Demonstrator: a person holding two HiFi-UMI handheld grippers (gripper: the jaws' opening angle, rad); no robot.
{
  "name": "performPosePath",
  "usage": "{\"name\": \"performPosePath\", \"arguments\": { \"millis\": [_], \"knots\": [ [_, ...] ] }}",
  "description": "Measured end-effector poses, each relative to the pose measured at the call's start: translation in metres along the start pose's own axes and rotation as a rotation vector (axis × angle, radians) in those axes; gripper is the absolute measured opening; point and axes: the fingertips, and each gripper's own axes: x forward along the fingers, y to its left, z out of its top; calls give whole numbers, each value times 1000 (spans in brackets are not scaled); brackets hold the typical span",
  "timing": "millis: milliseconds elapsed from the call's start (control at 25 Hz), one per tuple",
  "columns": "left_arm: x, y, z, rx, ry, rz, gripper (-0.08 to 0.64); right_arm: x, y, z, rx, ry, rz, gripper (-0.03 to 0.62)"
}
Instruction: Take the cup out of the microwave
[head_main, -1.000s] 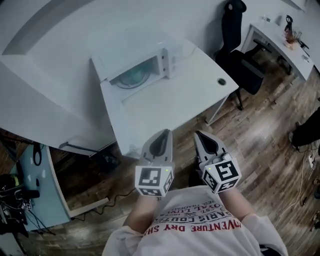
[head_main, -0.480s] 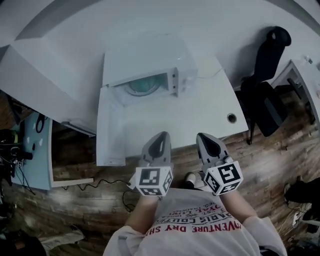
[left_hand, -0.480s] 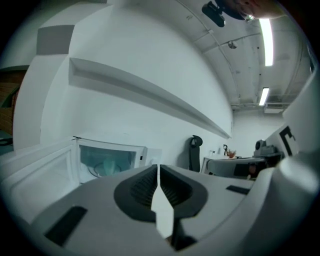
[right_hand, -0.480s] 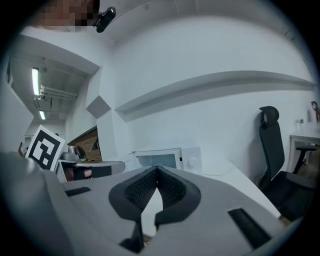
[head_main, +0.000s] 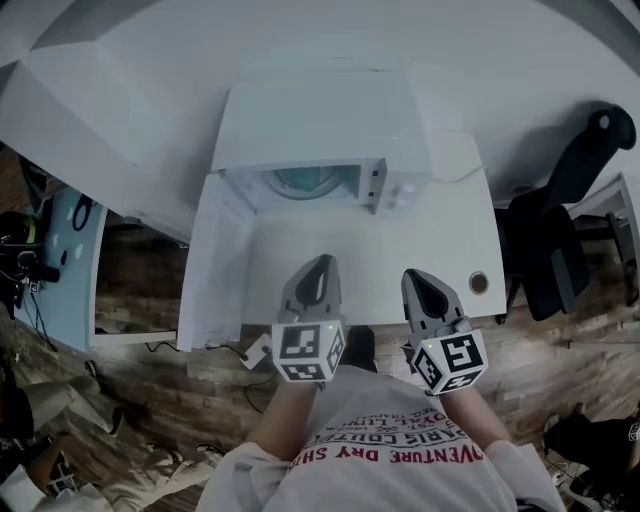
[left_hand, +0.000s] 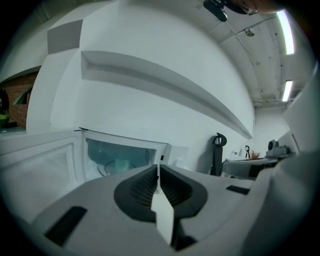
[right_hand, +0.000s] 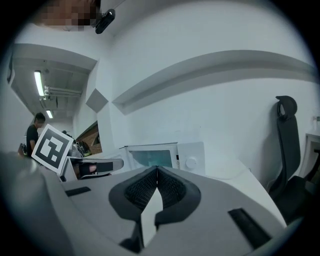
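The white microwave (head_main: 320, 120) stands at the back of a white desk (head_main: 420, 240), with its door (head_main: 205, 265) swung open to the left. In the left gripper view a pale cup (left_hand: 121, 164) stands inside the lit cavity on the glass turntable (head_main: 305, 182). From the head view the cup itself cannot be made out. My left gripper (head_main: 318, 268) is over the desk's near edge, pointing at the cavity, shut and holding nothing. My right gripper (head_main: 421, 280) is beside it, also shut and holding nothing, facing the control panel (right_hand: 190, 159).
A black office chair (head_main: 565, 230) stands to the right of the desk. The desk top has a round cable hole (head_main: 479, 283) near its right front corner. A second desk with cables (head_main: 55, 265) is at the left. A long shelf (left_hand: 165, 85) runs along the wall above.
Both grippers have come up to the desk's near edge, side by side, and now face the open microwave head-on. Their jaws have stayed shut.
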Motion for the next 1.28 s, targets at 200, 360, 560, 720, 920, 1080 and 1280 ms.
{"name": "performPosePath", "arguments": {
  "millis": [200,360,560,720,920,1080,1280],
  "knots": [
    [50,33,1,-19,8,33,18,58,-16,10,-35,28,21,12],
    [82,65,2,-16,-3,65,18,103,-18,19,-54,30,48,12],
    [109,101,-10,28,-26,121,18,145,-14,8,-75,48,77,12],
    [128,120,-23,65,-23,136,23,167,-11,-9,-77,90,105,12],
    [159,132,-37,35,-16,102,259,183,-13,-26,-63,142,129,12],
    [183,141,-42,56,-17,100,351,192,-17,-43,-60,184,140,12],
    [208,144,-47,79,2,95,400,202,-22,-59,-73,220,136,12]
  ]
}}
